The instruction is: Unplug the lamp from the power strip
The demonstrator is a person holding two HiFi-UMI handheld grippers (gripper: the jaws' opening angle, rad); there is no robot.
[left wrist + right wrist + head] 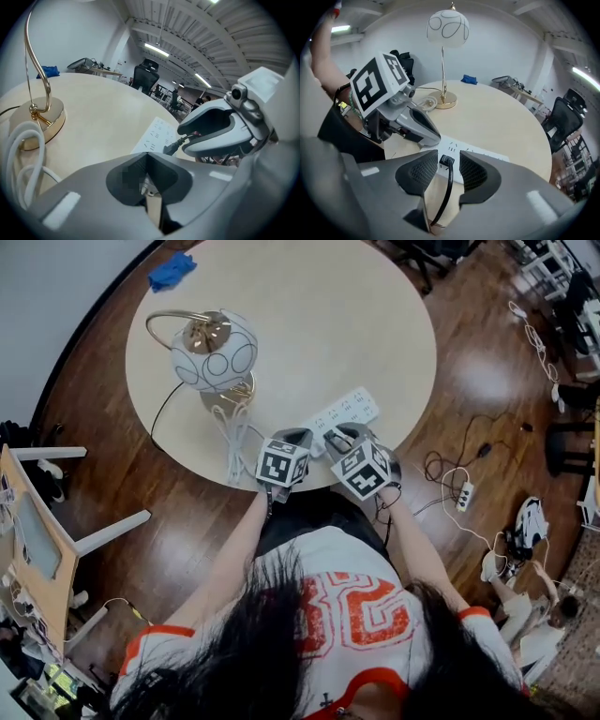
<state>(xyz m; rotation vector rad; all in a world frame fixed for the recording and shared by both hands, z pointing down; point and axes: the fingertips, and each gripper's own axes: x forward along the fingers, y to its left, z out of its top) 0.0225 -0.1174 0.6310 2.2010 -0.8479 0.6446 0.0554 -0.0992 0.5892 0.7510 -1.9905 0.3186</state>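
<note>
Table: round beige table (pixel 375 324) on a dark wood floor; the person stands at its near edge
Lamp: table lamp (pixel 214 352) at the left of the table, with a white globe shade marked with black loops, a curved gold stem and a round gold base
Power strip: white power strip (pixel 345 411) lying flat near the near edge, right of the lamp and well apart from it, just beyond both grippers
Left gripper: left gripper (pixel 147 154) low over the near edge, its jaws closed together with nothing seen between them
Right gripper: right gripper (pixel 448 158) just right of the left one, its jaws narrowly apart around the plug, a thin gap on each side
White cable: white cable (pixel 234 432) looped beside the lamp base, left of the grippers
Blue cloth: blue cloth (pixel 172 271) at the far left edge
Plug: black plug (pixel 446 161) between the right jaws at the strip's near edge, its black cord trailing back between them; whether it sits in a socket cannot be told
</note>
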